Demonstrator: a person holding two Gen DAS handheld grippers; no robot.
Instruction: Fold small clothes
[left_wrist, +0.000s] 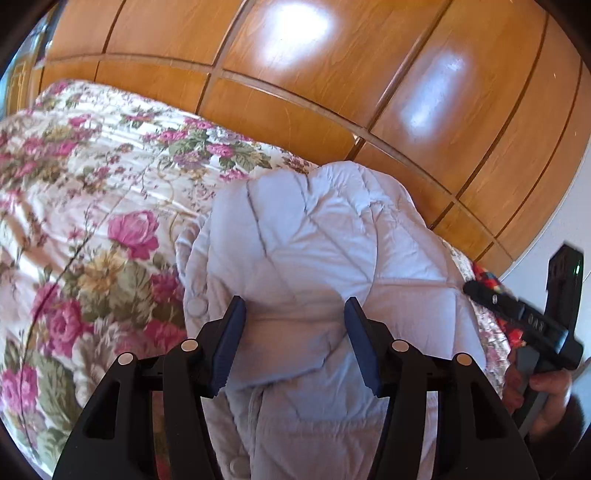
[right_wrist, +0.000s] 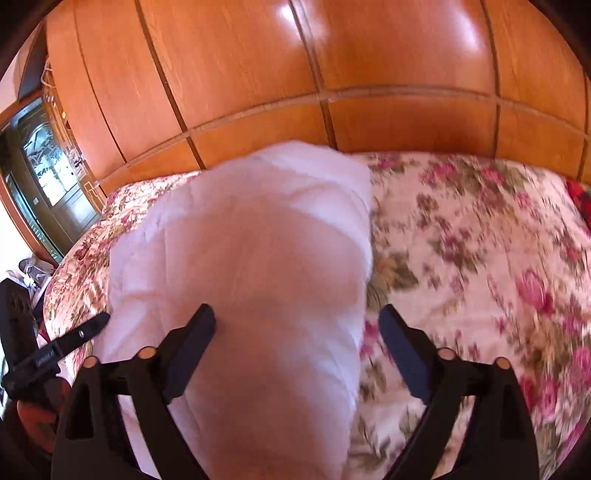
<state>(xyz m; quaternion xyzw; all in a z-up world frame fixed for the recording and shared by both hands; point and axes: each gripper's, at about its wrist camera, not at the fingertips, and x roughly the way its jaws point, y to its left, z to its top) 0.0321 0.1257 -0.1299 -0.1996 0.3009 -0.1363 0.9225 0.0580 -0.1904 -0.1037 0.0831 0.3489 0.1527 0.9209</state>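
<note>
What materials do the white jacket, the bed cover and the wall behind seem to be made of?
Jacket: looks like thin padded fabric, matte; stitched quilting lines and puffy panels show.
Cover: probably satin-like printed cloth; floral pattern with a slight sheen.
Wall: seemingly varnished wood or veneer; visible grain and bright glossy reflections.

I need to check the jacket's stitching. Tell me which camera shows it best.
The left wrist view: the white jacket is sharp there, with quilt seams visible. In the right wrist view it is a motion-blurred white mass.

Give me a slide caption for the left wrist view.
Open left gripper over a quilted white jacket on a floral bedspread.
</note>
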